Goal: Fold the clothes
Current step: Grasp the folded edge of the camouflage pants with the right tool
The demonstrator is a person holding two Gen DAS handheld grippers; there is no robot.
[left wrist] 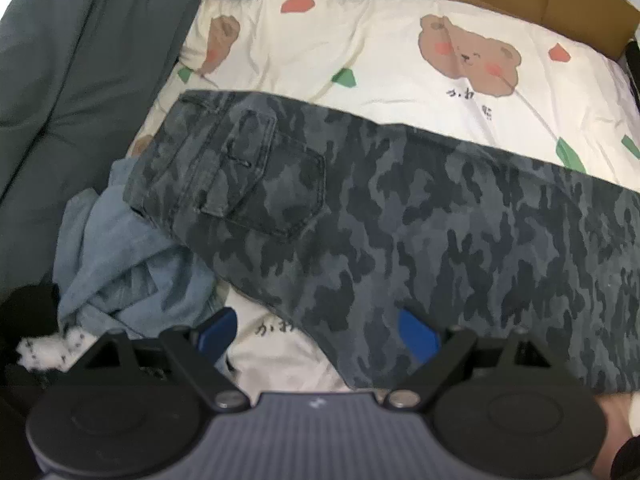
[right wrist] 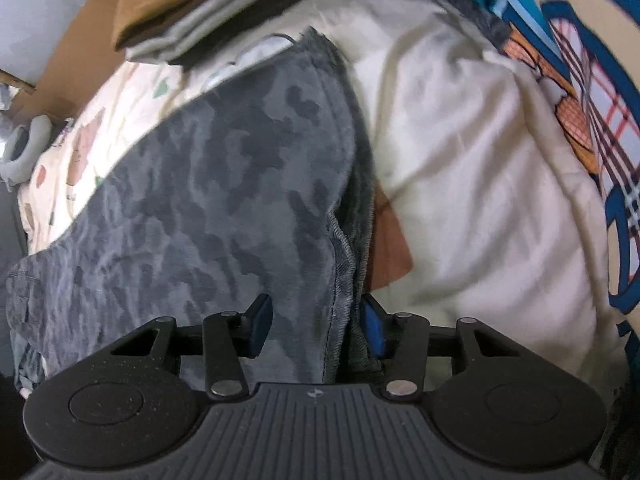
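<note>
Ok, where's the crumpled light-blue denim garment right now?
Left wrist view, lower left: the light-blue denim garment lies bunched on the bear-print sheet, partly under the camouflage trousers' waistband end.

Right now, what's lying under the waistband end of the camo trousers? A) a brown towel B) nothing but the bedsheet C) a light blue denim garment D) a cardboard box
C: in the left wrist view the camo trousers overlap a crumpled light blue denim garment at the waistband end.
</note>
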